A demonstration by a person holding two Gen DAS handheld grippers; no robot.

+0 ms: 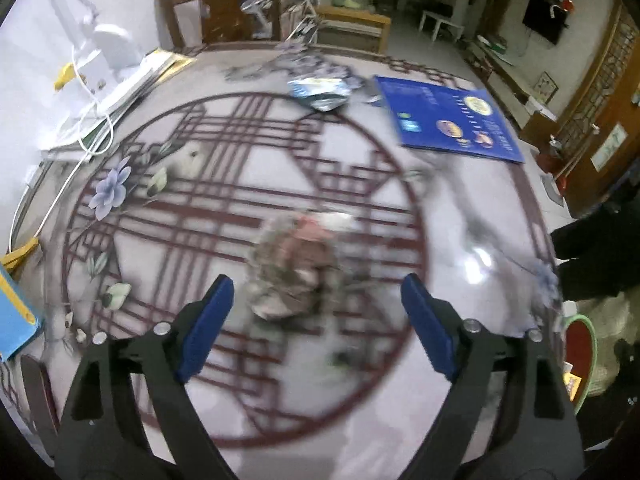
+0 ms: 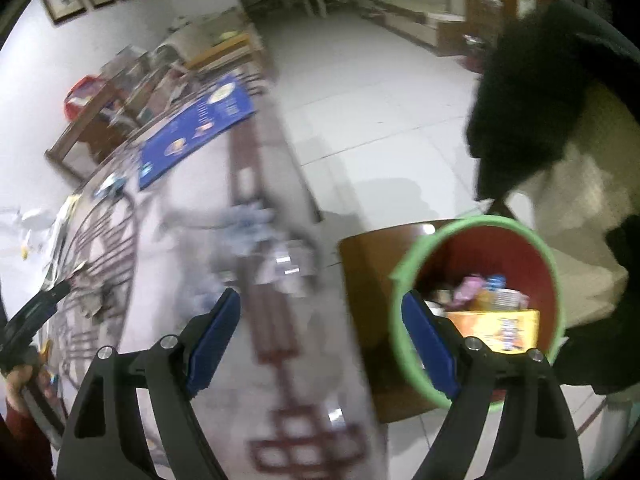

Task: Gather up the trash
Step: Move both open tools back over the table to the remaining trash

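Currently the left gripper [image 1: 318, 290] is spread wide with nothing held, pointing down at a crumpled wad of trash [image 1: 294, 268] that lies on the table [image 1: 248, 412] ahead of and between its fingers. The right gripper [image 2: 320, 310] is likewise wide open and empty, over the table edge, with the bin [image 2: 404, 344] (green rim, red inside, wrappers and a box already in it) just beside its right finger, on a brown stool below table level.

Risks: both views are blurred, so a closure here may fall short of the wad or pinch only a loose corner, letting it drop. Judged from its crumpled look, the wad is light and may slide on the glossy surface.

Farther out lie a silver wrapper [image 1: 320, 94] and a blue booklet [image 1: 448, 118], well apart from the wad. Nothing blocks the wad.
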